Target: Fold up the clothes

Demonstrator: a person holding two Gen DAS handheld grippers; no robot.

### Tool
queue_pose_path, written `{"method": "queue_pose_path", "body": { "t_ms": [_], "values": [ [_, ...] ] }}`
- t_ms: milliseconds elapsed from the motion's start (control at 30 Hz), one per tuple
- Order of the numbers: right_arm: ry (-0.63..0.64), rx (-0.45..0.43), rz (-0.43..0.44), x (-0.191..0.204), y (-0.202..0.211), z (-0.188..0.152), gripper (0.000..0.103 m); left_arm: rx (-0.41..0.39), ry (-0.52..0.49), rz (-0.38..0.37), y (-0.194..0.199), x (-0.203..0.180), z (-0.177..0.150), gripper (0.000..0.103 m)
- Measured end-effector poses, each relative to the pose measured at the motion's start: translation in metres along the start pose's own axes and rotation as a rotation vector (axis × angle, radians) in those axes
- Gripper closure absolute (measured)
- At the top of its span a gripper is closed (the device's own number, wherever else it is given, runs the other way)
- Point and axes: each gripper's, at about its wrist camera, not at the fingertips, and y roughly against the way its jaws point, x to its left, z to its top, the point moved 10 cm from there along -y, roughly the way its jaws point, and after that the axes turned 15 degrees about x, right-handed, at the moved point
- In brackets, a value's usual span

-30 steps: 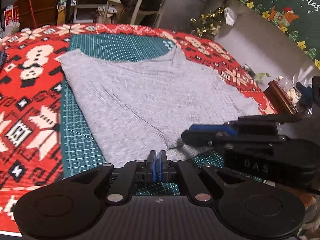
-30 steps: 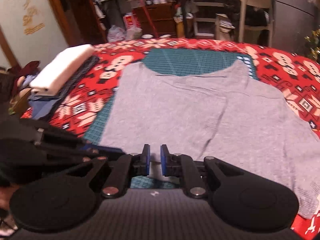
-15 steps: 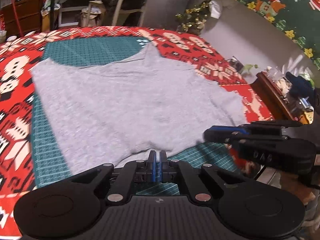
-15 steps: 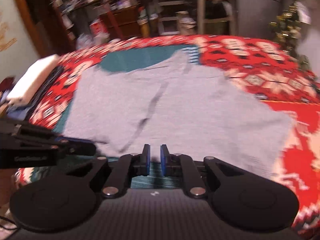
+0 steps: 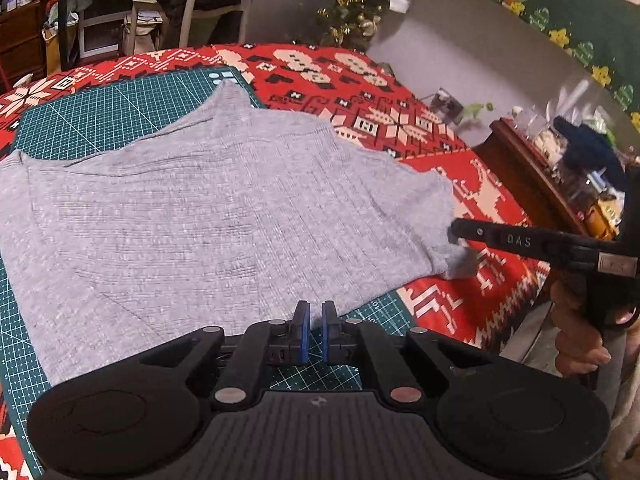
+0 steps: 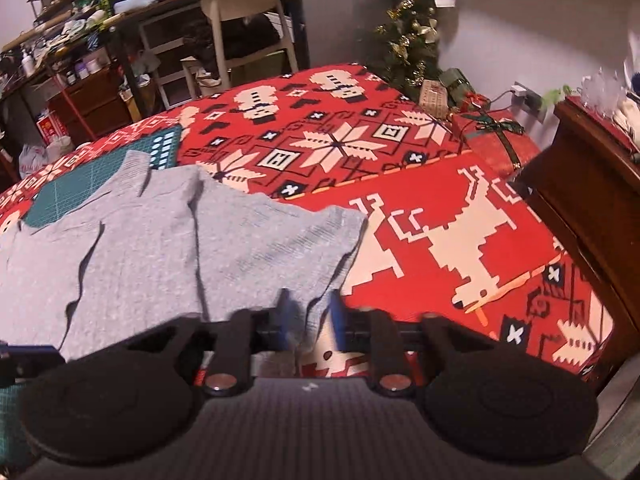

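With the grey shirt (image 5: 208, 220) flat on the bench (image 6: 420, 184), L claw (image 5: 315, 334) clenched empty at the hem and R claw (image 6: 310, 320) just opening around the sleeve corner, I'd seat pads fully before clamping, w/o bunching.

The right claw (image 5: 454, 236) bears the letters "DAS" along its side.
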Motion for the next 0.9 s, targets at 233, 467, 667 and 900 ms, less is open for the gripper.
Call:
{"method": "queue_pose_path", "body": {
  "t_ms": [233, 467, 667, 900],
  "values": [
    [-0.065, 0.008, 0.015, -0.005, -0.013, 0.001, 0.073, 0.02, 0.009, 0.014, -0.004, 0.003, -0.001, 0.099],
    [-0.11, -0.002, 0.025, -0.006, -0.021, 0.013, 0.087, 0.012, 0.022, 0.02, 0.0, 0.007, 0.0, 0.099],
    [-0.082, -0.029, 0.012, 0.005, -0.01, 0.02, 0.101, -0.011, 0.045, 0.022, 0.007, 0.016, 0.001, 0.099],
    [0.079, -0.129, 0.092, 0.079, 0.034, 0.041, 0.101, -0.07, 0.104, 0.028, 0.029, 0.04, -0.005, 0.099]
  ]
}}
